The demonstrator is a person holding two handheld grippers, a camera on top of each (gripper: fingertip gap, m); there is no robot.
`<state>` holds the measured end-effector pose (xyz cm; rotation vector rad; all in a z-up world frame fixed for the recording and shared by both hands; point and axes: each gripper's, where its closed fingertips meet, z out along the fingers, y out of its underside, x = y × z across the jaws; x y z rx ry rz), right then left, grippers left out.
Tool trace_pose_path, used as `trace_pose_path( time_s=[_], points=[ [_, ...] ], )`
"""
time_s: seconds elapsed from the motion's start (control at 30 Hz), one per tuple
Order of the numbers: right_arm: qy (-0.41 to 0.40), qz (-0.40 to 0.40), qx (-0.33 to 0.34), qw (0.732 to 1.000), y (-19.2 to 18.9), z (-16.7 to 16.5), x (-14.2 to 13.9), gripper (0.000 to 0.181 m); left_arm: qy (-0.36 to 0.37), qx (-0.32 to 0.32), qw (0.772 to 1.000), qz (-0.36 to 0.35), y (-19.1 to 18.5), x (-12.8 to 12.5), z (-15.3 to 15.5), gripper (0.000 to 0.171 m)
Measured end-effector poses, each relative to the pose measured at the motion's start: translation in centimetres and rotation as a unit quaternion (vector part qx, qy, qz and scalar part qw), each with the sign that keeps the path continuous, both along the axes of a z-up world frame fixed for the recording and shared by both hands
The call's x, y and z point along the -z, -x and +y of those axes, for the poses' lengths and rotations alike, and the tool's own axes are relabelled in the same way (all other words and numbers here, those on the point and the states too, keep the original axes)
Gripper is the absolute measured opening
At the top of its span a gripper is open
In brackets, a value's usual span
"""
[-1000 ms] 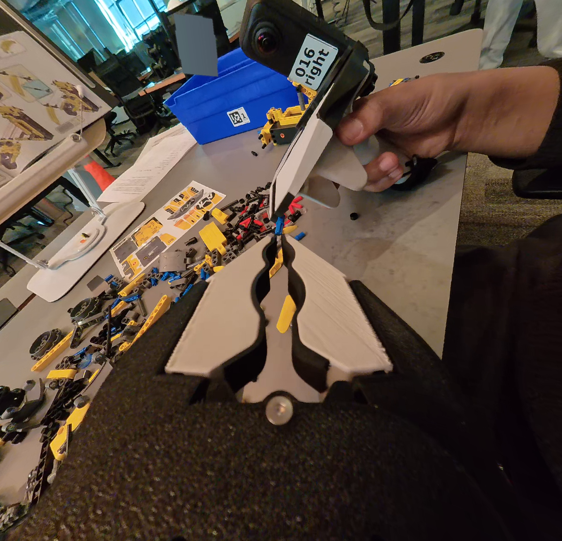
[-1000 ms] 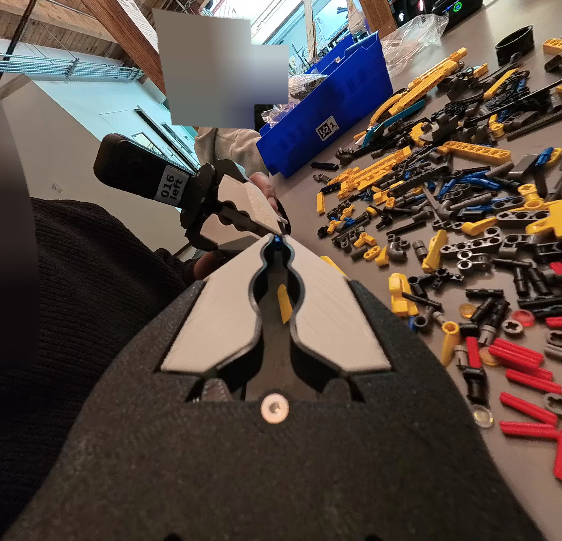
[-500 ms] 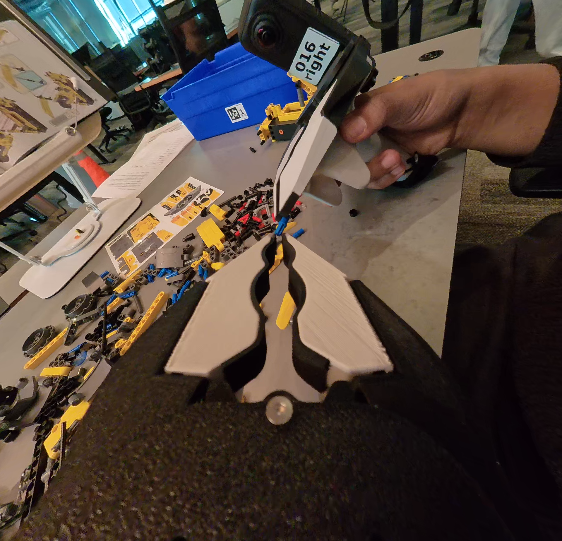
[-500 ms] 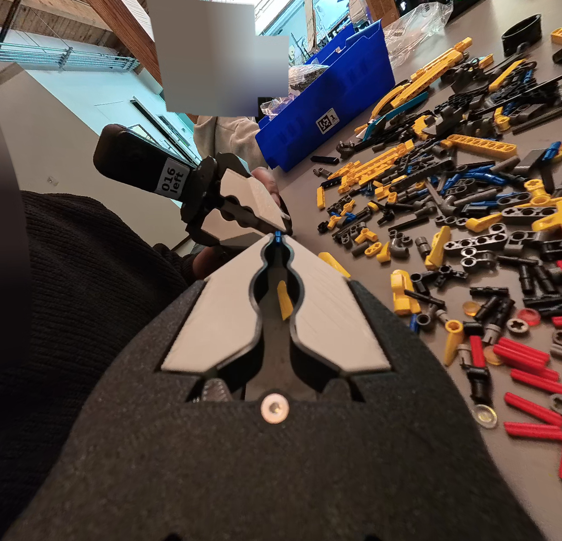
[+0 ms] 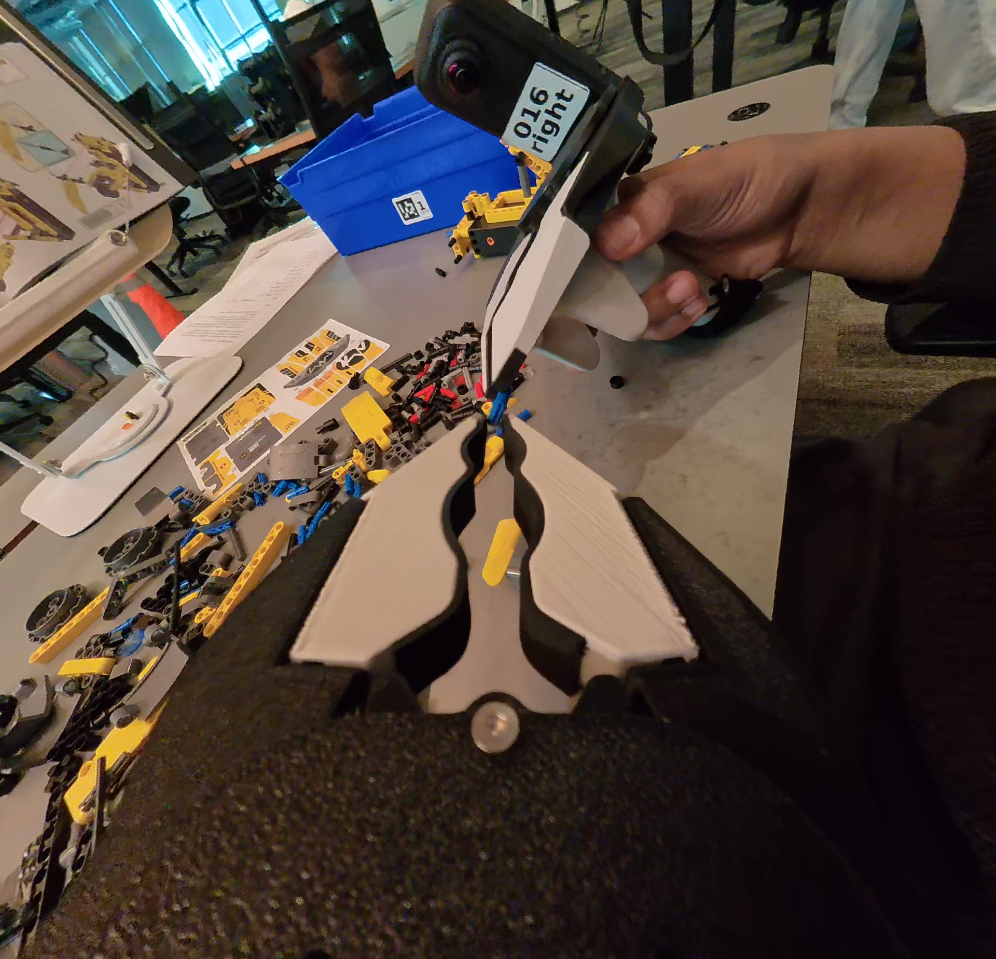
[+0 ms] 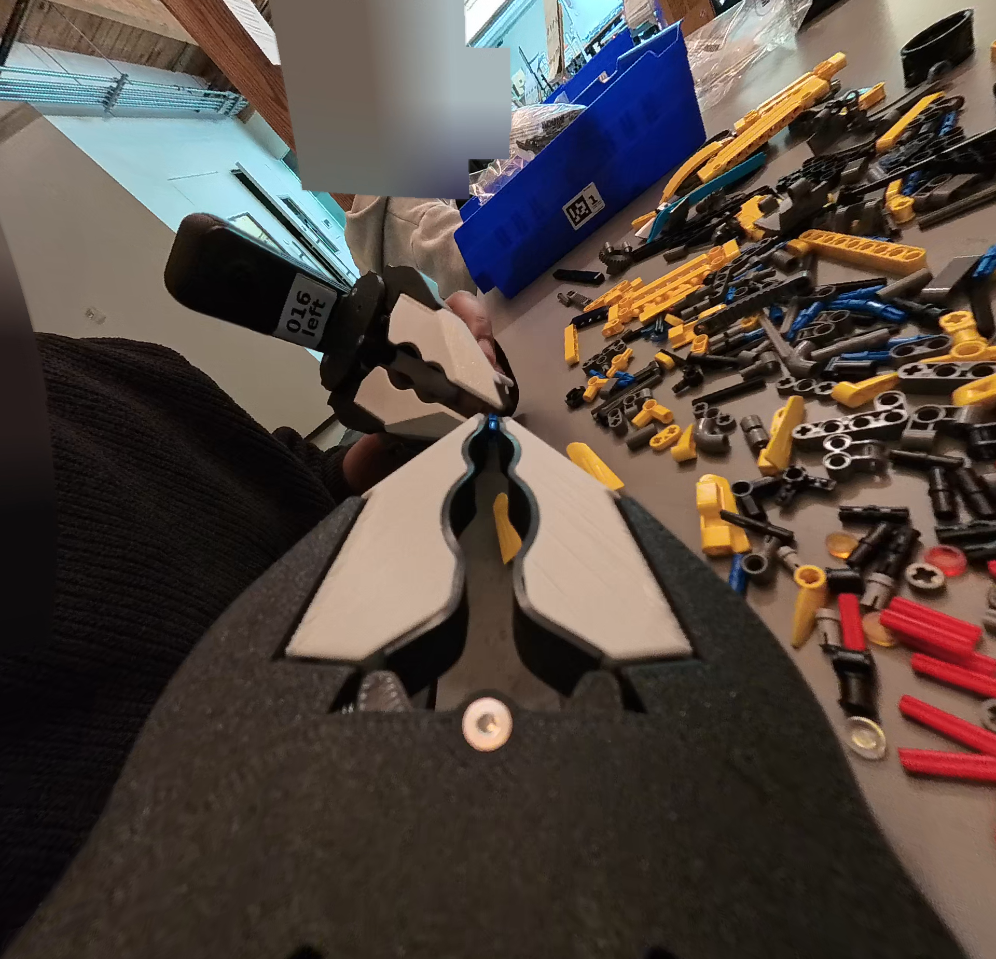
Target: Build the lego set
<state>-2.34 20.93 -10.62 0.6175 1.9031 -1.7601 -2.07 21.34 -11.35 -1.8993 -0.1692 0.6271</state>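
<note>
1. The left gripper point(image 5: 491, 427) had its two fingers drawn narrow, and a long yellow piece point(image 5: 495, 450) sat clamped between them; a part of the same yellow colour showed lower in the gap.
2. The right gripper point(image 6: 491, 421) was also nearly closed – a small blue pin point(image 6: 492, 422) was pinched at the very tips of its fingers.
3. The two grippers met tip to tip above the table point(image 5: 673, 448), near its front edge; the blue pin touched the end of the yellow piece, or stood just at it – I could not tell which.
4. A hand point(image 5: 754, 221) held the grip of the right gripper, with a dark sleeve behind it.
5. Many loose building pieces point(image 6: 808, 394) in yellow, black, blue and grey lay spread over the table, and red pins point(image 6: 938, 631) lay beside the right gripper.
6. A blue bin point(image 5: 399, 178) stood farther back, with a small yellow and black assembly point(image 5: 485, 227) just beside it.
7. A sticker sheet point(image 5: 280, 399) and a white paper point(image 5: 253, 297) lay flat near the pieces; an instruction booklet point(image 5: 59, 178) stood on a stand at the left.
</note>
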Motion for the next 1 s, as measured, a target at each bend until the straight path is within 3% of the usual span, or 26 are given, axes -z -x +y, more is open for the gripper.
trace_pose_path(
  time_s=[0.17,0.27,0.3,0.6,0.8,1.0],
  points=[
    [0.009,-0.001,-0.005,1.0,-0.1,0.1,-0.2,0.001,-0.002,0.007,1.0,0.004,-0.3,-0.2,0.1,0.004],
    [0.015,0.002,-0.004,1.0,-0.1,0.1,-0.4,0.025,0.002,0.006,1.0,0.012,-0.3,-0.3,0.1,0.004],
    [0.017,0.001,-0.008,1.0,-0.2,0.1,-0.5,0.026,0.004,0.004,1.0,0.015,-0.3,-0.3,0.1,0.004],
    [-0.006,0.021,-0.019,1.0,-0.8,-0.1,0.0,0.004,0.022,0.008,0.999,0.023,-0.5,0.0,0.3,0.004],
    [-0.033,0.038,-0.019,0.999,-0.9,0.1,0.5,0.002,0.032,0.013,0.999,0.016,-0.7,0.4,0.4,0.004],
    [-0.049,0.056,0.005,0.997,-0.3,0.7,0.7,0.002,0.057,0.029,0.996,-0.065,-1.8,2.0,-0.3,0.033]
  ],
)
